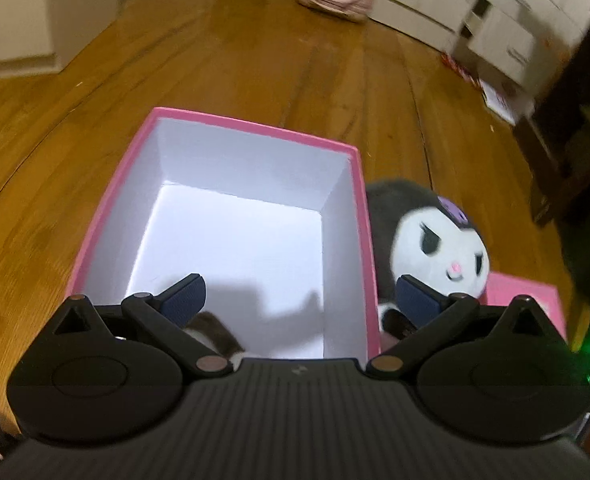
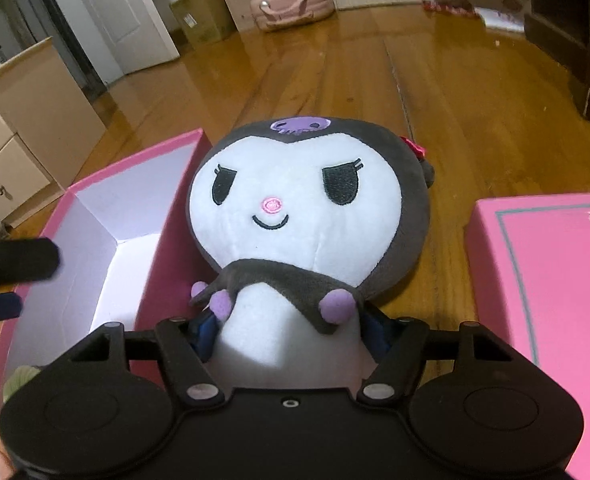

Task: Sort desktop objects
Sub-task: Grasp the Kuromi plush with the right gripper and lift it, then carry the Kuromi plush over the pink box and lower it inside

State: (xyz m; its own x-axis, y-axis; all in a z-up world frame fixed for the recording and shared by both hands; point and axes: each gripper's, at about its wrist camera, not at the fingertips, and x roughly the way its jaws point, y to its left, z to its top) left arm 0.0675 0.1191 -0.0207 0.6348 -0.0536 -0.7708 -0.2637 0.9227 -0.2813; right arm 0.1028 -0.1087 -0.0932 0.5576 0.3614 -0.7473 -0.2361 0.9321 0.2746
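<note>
no legible text on anything

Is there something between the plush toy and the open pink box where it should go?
Only the box's own near side wall separates them. The plush toy, held by the right gripper, sits just outside the pink box; the left gripper hovers open over the box.

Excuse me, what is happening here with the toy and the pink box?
A person is sorting things on a wooden floor with a claw in each hand. The right claw has its pads on either side of the white body of a plush doll, which sits just beside the open pink box, not in it. The left claw is open over the box and holds nothing. A pink lid lies on the doll's other side.
</note>
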